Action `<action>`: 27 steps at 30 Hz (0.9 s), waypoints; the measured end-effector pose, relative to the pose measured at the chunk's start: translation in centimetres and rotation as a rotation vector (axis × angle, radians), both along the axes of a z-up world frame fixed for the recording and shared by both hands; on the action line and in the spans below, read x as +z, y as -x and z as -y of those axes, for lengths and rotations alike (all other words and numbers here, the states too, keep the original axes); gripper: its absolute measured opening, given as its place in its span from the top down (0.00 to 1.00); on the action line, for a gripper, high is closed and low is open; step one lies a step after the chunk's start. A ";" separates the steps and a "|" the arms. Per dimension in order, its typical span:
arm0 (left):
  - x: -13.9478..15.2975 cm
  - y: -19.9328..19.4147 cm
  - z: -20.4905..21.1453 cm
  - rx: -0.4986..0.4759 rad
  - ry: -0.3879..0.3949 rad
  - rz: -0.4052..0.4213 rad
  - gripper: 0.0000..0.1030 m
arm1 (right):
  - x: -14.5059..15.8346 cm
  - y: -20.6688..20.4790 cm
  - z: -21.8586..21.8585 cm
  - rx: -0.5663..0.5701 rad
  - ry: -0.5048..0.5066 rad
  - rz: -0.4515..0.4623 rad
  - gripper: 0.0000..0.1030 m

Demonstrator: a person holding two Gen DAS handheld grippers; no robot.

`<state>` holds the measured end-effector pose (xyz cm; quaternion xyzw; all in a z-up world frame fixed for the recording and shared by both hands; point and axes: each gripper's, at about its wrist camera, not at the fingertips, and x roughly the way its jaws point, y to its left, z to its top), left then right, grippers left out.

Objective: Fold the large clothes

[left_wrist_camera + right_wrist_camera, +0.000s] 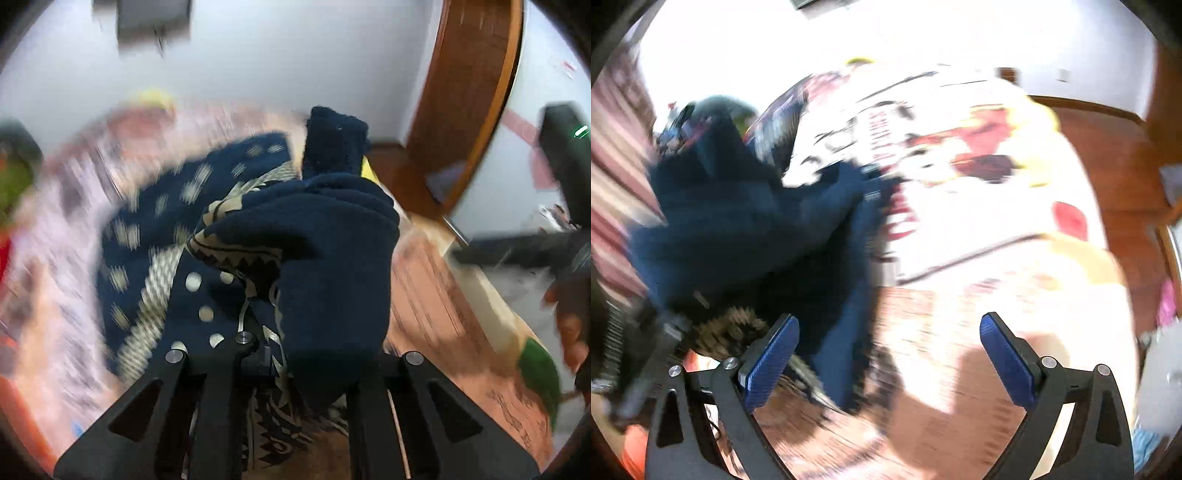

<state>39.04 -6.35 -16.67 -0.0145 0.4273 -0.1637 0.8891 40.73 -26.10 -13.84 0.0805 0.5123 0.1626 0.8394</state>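
My left gripper point(284, 354) angled downward, jaws nearly together, clamped on navy sweater point(332, 258) bunched over fingers. My right gripper point(886, 354) angled downward, blue pads point(772, 362) spread wide, nothing between.

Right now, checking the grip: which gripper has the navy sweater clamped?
The left gripper: its jaws are shut on the navy patterned sweater. The right gripper stands wide open, blue pads bare.

The navy garment point(332, 266) is soft, fuzzy knit cloth, matt, with woven cream dots and bands. Beneath it the bedspread point(979, 155) is smooth printed cloth. Beside the garment, the door frame point(469, 96) is polished, glossy brown wood. The right gripper point(888, 365) has ribbed blue pads point(1008, 365) on matt black plastic arms with shiny metal pins.
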 end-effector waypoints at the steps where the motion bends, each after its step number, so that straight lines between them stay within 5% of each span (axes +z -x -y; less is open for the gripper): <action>1: -1.1 -0.3 0.1 -0.013 0.026 -0.059 0.90 | 0.5 0.5 1.4 -0.027 -0.009 0.006 0.05; 4: -2.9 -0.4 -0.8 -0.038 0.103 -0.164 0.90 | 1.3 1.9 3.2 -0.056 -0.036 0.016 0.05; 9: -1.3 0.9 -1.0 -0.039 0.063 -0.151 0.87 | 1.3 3.2 2.7 -0.051 -0.079 -0.003 0.05; 13: -0.1 3.0 -0.2 -0.089 0.006 -0.128 0.62 | 1.3 2.7 1.4 -0.034 -0.099 0.001 0.05; 19: 1.6 5.7 -2.1 -0.109 0.110 -0.164 0.48 | 4.4 2.7 -1.3 0.016 -0.138 0.070 0.04; 23: 5.0 6.0 -5.4 -0.048 0.210 -0.099 0.41 | 5.8 2.7 -2.7 0.039 -0.145 0.095 0.04; 27: 6.2 5.8 -8.6 0.058 0.124 0.009 0.26 | 5.8 2.2 -4.4 0.057 -0.129 0.106 0.00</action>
